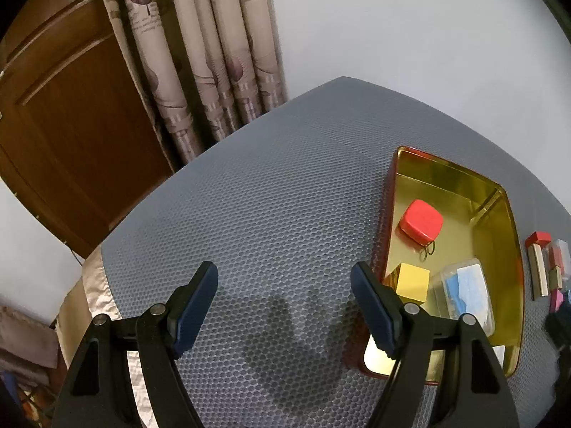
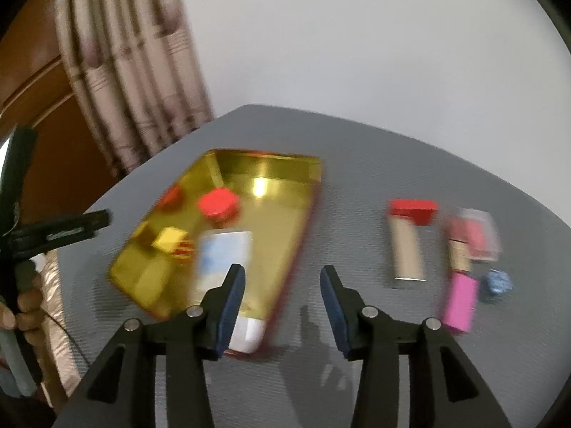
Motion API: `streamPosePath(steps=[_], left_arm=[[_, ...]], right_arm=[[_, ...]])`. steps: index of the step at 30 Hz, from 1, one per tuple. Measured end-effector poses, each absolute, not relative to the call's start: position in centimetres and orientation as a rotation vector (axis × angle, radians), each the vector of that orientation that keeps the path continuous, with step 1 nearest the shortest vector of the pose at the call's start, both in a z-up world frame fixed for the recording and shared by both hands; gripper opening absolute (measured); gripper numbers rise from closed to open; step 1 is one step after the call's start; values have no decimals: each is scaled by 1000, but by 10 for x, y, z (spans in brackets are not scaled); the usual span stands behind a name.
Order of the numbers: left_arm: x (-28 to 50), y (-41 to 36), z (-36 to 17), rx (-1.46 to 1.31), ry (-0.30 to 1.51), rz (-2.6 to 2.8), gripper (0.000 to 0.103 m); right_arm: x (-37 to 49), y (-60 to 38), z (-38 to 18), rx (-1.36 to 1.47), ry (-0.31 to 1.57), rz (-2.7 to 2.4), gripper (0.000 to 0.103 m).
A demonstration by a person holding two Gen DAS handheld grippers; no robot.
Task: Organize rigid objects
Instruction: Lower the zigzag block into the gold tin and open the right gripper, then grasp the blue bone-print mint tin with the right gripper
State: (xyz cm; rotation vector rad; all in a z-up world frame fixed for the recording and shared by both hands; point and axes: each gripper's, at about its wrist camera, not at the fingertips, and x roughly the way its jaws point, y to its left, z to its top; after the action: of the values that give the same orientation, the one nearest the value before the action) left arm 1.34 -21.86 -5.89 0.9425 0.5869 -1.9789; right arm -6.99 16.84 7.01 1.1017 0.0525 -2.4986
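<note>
A gold tin tray [image 1: 514,249] [image 2: 285,164] with a red outer wall sits on the grey mat. In it lie a red square case [image 1: 421,223] [image 2: 218,204], a yellow cube [image 1: 412,281] [image 2: 170,238] and a clear box with blue-white contents [image 1: 464,292] [image 2: 225,253]. To the tray's right lie a beige block with a red cap [image 2: 410,239] [image 1: 537,267], a pink block [image 2: 459,301], a clear pink case [image 2: 474,235] and a small blue ball [image 2: 496,283]. My left gripper [image 1: 283,285] is open and empty, left of the tray. My right gripper [image 2: 282,281] is open and empty, over the tray's near right edge.
The grey honeycomb mat [image 1: 267,185] covers a table with a beige cloth at its left edge [image 1: 92,285]. A patterned curtain [image 1: 200,53] and a brown wooden door [image 1: 64,107] stand behind. The left gripper's body and the hand holding it [image 2: 25,306] show at the right wrist view's left edge.
</note>
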Motion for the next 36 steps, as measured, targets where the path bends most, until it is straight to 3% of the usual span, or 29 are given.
streamPosePath(steps=[14, 20, 24, 36], left_arm=[[4, -208, -58, 940, 539, -1950, 74], [7, -207, -53, 880, 587, -1996, 74], [7, -206, -52, 868, 588, -1997, 75], [-37, -158, -30, 965, 435, -2090, 75]], right_arm=[[-101, 314, 35, 1292, 53, -2756, 49], [-123, 318, 8, 1335, 88, -2725, 50], [-134, 313, -4, 1332, 133, -2698, 56], [-162, 302, -34, 1320, 91, -2684, 57]])
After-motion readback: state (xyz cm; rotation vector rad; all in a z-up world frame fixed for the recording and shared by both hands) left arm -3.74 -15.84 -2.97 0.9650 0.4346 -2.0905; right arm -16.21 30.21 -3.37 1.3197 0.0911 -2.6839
